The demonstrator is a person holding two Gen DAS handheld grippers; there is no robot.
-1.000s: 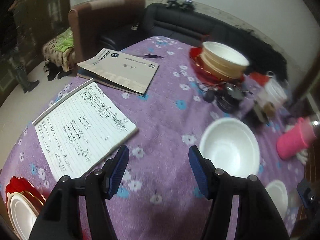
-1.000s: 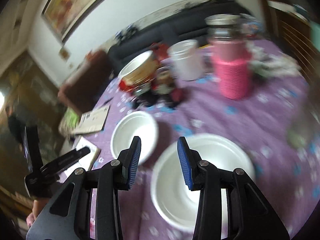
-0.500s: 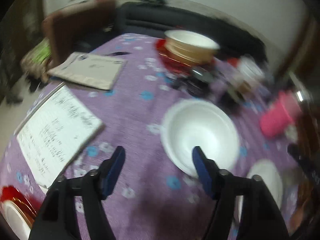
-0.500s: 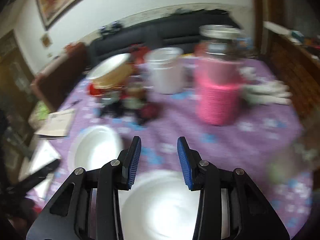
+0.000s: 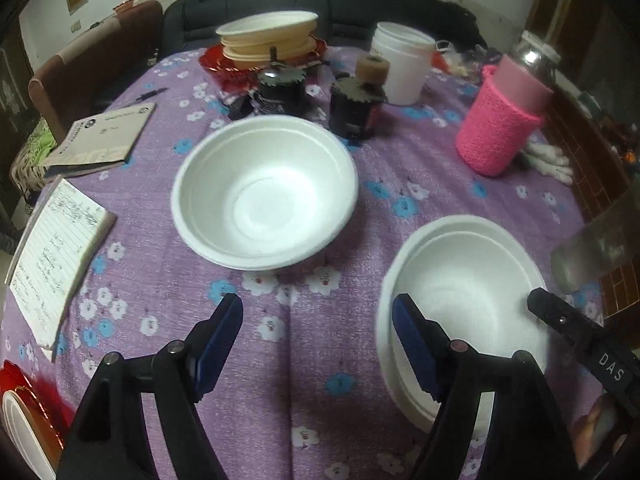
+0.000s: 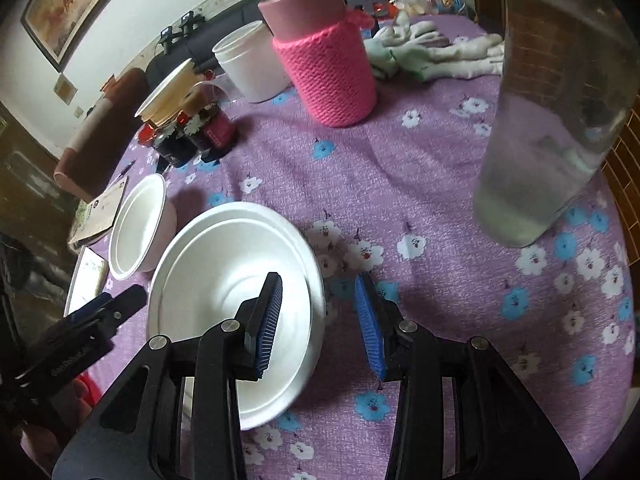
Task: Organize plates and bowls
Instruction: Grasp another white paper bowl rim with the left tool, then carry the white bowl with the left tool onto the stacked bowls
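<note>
so, barely started: single white foam bowl (image 5: 264, 192) sitting loose mid-table, nested white foam bowl pair (image 6: 236, 300) beside it. my left gripper (image 5: 316, 344) hovering wide, empty; my right gripper (image 6: 320, 320) straddling pair's rim, not pinching. stacking remaining.

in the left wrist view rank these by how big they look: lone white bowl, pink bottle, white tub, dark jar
1. lone white bowl
2. pink bottle
3. white tub
4. dark jar

The tub stands farther back than the jar, so that gap may be understated.
</note>
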